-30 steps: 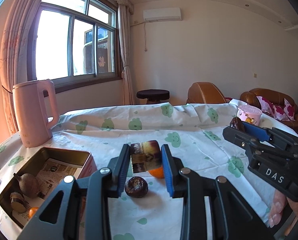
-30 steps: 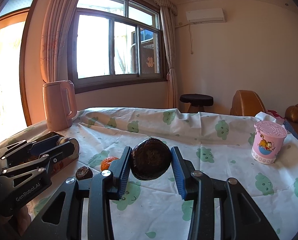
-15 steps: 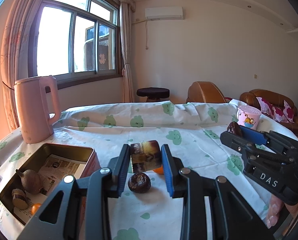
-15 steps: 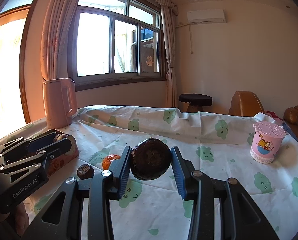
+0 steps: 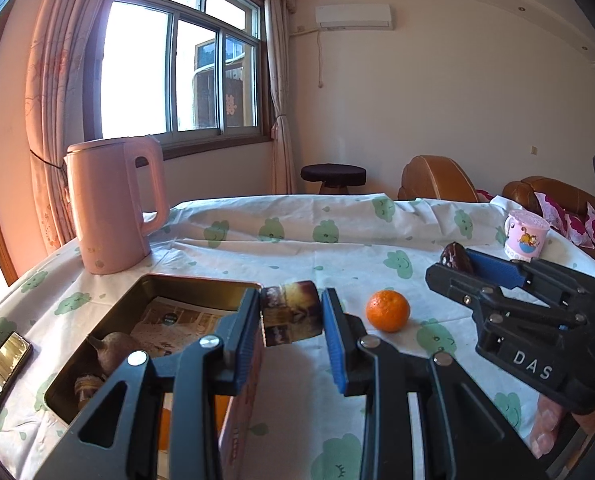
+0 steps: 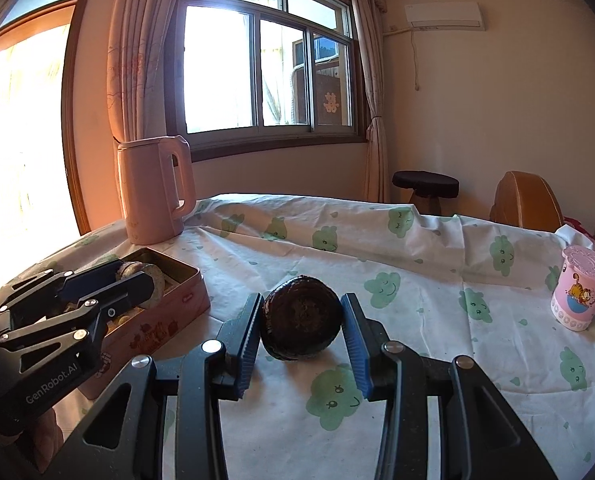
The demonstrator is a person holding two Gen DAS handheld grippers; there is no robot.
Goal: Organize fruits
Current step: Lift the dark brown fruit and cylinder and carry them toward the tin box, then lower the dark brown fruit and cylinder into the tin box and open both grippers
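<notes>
Sunlit living room, big window far left, air conditioner high on the far wall; bench (image 5: 297, 240) draped in a white cloth printed with green clouds. Pink kettle (image 5: 113, 204) at far left, open metal tin (image 5: 201, 280) just near of it.

Left gripper (image 5: 291, 312) clamped at its tightest on a short brown cylindrical piece (image 5: 291, 312), held above the tin's right rim. Right gripper (image 6: 301, 324) closed on a dark round fruit (image 6: 301, 322), pads pressing both flanks, lifted over the cloth right of the tin. Loose orange (image 5: 388, 310) on the cloth, right of the left jaws. Inside the tin: a brownish bulb-shaped fruit (image 5: 113, 350) on printed paper, another piece beside it.

Dark fruit probably light, wrinkled, somewhat soft; best gripped across its widest middle, gently, to avoid crushing. Orange smooth and apt to roll; best taken squarely at its equator. Cylindrical piece seemingly firm, flat-sided under the pads.

Readable: "DAS" on the right tool, "GenRobot.AI" on the left. Pink cartoon cup (image 6: 581, 288) at far right; its print too small to read.
</notes>
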